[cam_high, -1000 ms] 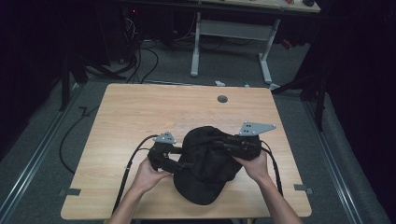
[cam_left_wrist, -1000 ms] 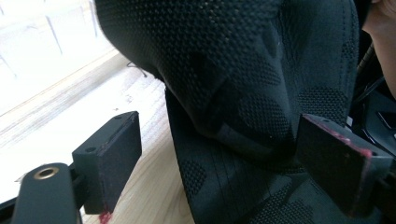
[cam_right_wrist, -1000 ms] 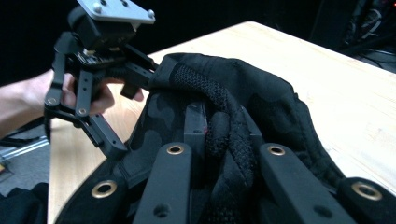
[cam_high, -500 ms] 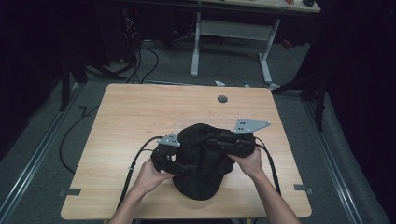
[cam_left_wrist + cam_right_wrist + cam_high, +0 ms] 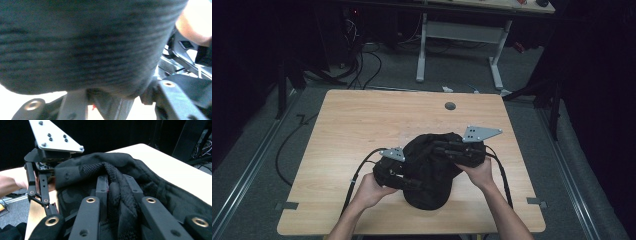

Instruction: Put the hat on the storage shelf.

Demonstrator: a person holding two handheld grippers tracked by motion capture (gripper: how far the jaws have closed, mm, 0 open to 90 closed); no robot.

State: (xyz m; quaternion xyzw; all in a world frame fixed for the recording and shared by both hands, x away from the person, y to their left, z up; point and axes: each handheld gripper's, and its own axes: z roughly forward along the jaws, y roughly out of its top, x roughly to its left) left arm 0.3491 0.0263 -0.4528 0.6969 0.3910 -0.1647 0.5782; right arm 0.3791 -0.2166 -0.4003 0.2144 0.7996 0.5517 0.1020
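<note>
**Both grippers clamped on the black cloth**

The right gripper (image 5: 117, 195) pinches a knitted fold of the crumpled black fabric garment (image 5: 429, 170) between its jaws. The left gripper (image 5: 394, 170) bites the same garment's opposite edge, cloth pressed against its camera. The garment is bunched between both grippers, over the near middle of the light wooden table (image 5: 362, 125).

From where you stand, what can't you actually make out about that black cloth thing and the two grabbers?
- Left gripper view: black garment presses against the lens, blurred; it hides the left gripper's jaw tips, so its grip cannot be told.
- High view: the garment is a dark heap; its kind and shape are unclear. It covers the left gripper jaws and part of the table.
- Right gripper view: right gripper pinches a mesh fold; the bottom edge cuts off its base.
</note>
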